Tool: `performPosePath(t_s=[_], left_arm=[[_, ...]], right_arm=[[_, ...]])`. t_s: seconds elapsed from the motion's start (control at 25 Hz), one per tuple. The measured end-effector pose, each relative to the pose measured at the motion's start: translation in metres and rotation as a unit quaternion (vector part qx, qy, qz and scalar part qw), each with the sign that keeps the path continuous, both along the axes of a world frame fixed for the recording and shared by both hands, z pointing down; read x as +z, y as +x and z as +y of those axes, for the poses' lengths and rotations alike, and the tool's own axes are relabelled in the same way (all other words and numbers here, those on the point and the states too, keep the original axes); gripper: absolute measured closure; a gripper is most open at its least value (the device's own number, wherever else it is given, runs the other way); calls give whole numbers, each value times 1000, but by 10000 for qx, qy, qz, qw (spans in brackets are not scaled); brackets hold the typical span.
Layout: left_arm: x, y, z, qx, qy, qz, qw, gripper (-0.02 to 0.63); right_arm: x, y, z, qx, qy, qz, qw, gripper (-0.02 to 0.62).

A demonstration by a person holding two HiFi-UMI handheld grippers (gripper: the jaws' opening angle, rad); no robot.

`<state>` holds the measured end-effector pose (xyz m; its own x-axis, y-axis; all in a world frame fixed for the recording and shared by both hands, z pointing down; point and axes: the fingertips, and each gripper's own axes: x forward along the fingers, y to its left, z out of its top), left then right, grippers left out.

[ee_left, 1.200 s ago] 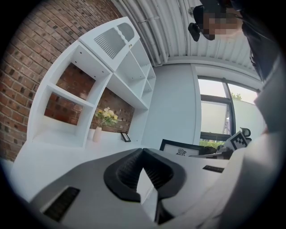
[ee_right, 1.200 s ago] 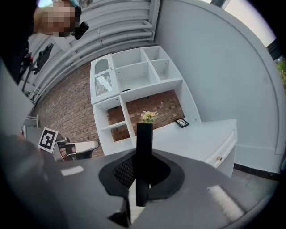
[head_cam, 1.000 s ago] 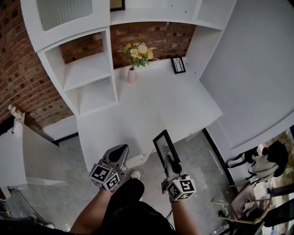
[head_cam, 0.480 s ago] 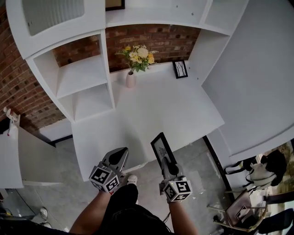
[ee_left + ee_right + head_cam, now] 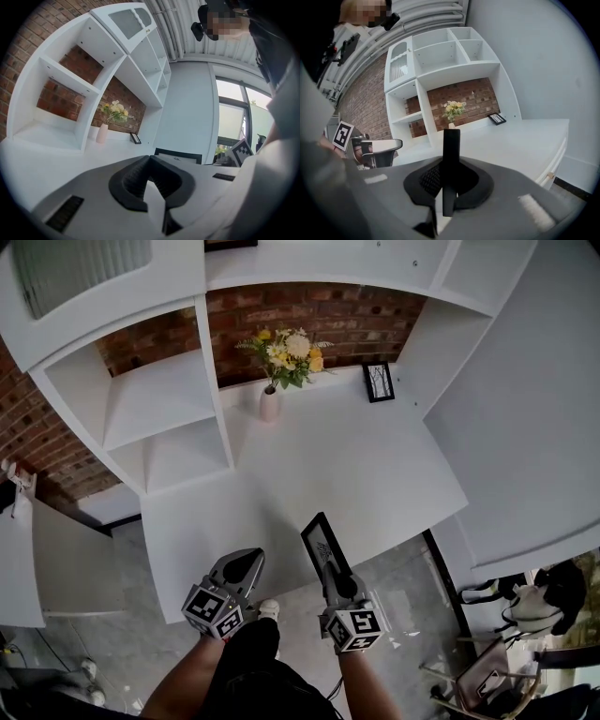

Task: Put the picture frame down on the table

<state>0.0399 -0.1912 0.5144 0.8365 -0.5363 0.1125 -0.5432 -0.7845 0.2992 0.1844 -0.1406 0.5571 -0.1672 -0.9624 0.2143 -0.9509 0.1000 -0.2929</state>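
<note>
Two grippers show in the head view. The right gripper (image 5: pixel 330 570) is clamped on the lower end of a black picture frame (image 5: pixel 317 540). The picture frame is carried in the air, tilted, and seems to hang over the near edge of the white table (image 5: pixel 356 465); I cannot tell whether it touches. The left gripper (image 5: pixel 246 561) hovers just beside it and carries nothing. Well apart, at the back of the table, stand a vase of flowers (image 5: pixel 270 401) and a second small frame (image 5: pixel 379 381) against the brick wall (image 5: pixel 309 315).

In the left gripper view, the black pads are drawn together with nothing between them. The picture frame's dark top edge peeks up just beyond them to the right.

In the right gripper view, the jaws pinch the picture frame edge-on, so it rises as a narrow black bar from between the pads, with the open tabletop ahead of it.

The picture frame looks light and stiff. Its front is probably glazed, so it is likely fragile, and its smooth moulding could slip or swing in a thin pinch. The moulding at the rim is the sound place to hold it, never the face. Putting it down calls for lowering one edge gently to the table first, with room kept for the jaws to release.
</note>
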Motion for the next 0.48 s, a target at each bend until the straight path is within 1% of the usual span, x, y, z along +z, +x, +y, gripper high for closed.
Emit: performPosePath(t_s=[0.2, 0.48], left_arm=[[5, -1, -11, -13, -21, -43, 10000, 618], [12, -2, -22, -63, -91, -42, 9999, 618]], right_arm=[[8, -4, -18, -83, -44, -41, 9999, 574], [12, -8, -40, -204, 35, -46, 9998, 574]])
